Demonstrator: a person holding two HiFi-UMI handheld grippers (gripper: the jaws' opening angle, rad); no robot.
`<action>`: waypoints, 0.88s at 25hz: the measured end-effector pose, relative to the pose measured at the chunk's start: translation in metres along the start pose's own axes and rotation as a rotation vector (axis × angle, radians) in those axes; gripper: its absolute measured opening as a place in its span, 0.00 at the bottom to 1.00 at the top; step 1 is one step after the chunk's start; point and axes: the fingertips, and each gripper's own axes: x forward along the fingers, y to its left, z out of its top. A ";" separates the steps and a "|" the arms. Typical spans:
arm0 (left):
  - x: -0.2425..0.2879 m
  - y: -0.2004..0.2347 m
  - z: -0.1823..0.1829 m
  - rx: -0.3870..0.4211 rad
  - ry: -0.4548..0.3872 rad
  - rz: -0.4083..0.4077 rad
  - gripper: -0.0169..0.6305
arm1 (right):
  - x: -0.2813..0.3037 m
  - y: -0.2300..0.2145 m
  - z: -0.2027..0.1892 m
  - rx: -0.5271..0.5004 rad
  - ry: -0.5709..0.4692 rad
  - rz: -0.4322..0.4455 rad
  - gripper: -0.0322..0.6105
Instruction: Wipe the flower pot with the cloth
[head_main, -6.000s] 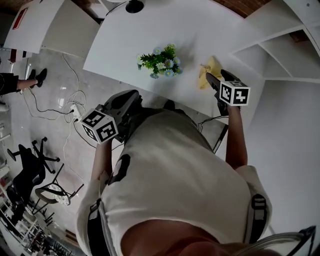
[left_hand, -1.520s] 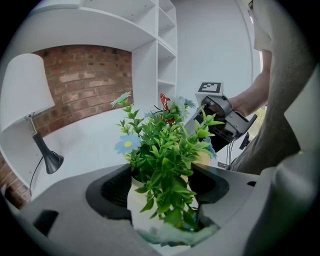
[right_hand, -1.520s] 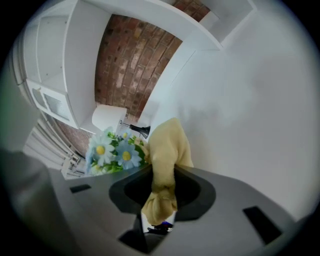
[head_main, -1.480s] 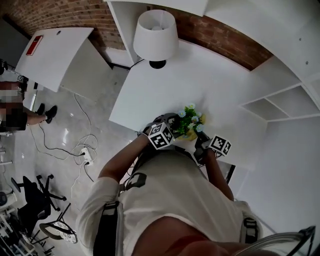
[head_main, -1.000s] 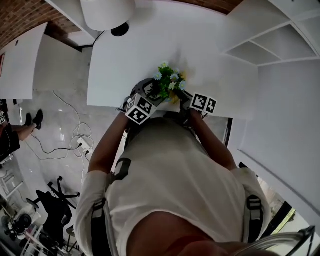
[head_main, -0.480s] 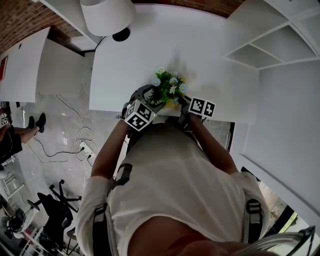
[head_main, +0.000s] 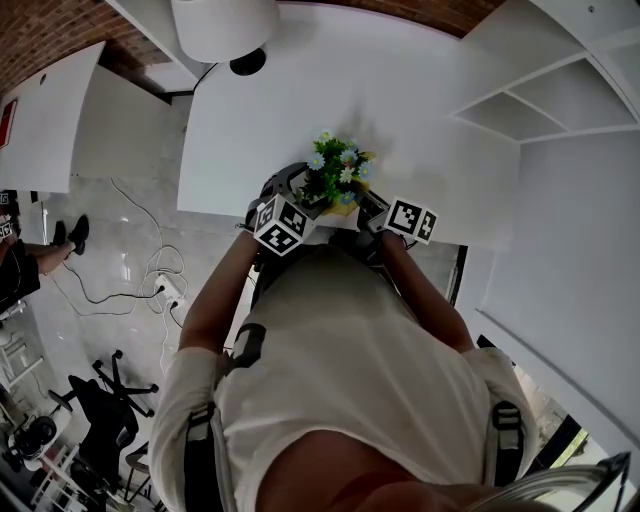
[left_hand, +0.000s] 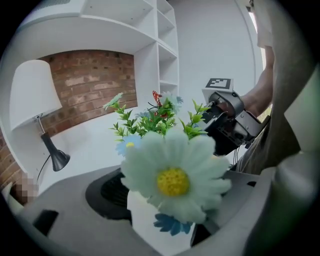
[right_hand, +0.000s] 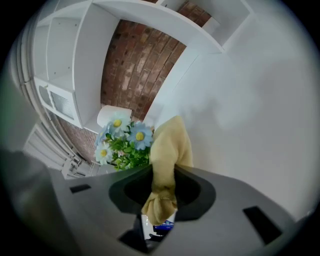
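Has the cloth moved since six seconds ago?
Yes. The cloth is off the table top, carried left to the flower pot in the right gripper.

Two tools are showing: the left tool (head_main: 290, 196) and the right tool (head_main: 368, 207). Two marker cubes (head_main: 282, 224) are riding on them, one on each. One flower pot (left_hand: 142, 215) is showing, and three daisies (right_hand: 140, 135) are facing the right gripper view. One cloth (right_hand: 167, 150) is appearing. One lamp (head_main: 225, 25) is showing. Two white tops are lying in view, the counter (head_main: 400, 90) and a separate table (head_main: 55, 110). One black office chair (head_main: 100, 398) is plainly showing.
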 end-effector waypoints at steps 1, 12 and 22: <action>-0.001 -0.001 0.000 0.000 0.001 0.000 0.58 | 0.001 -0.004 -0.002 -0.001 0.001 -0.009 0.22; -0.009 -0.010 -0.003 -0.027 0.009 -0.017 0.58 | 0.015 -0.039 -0.025 -0.092 0.144 -0.129 0.22; -0.007 0.003 -0.012 -0.072 0.032 -0.021 0.58 | 0.007 -0.013 -0.013 -0.110 0.153 -0.056 0.22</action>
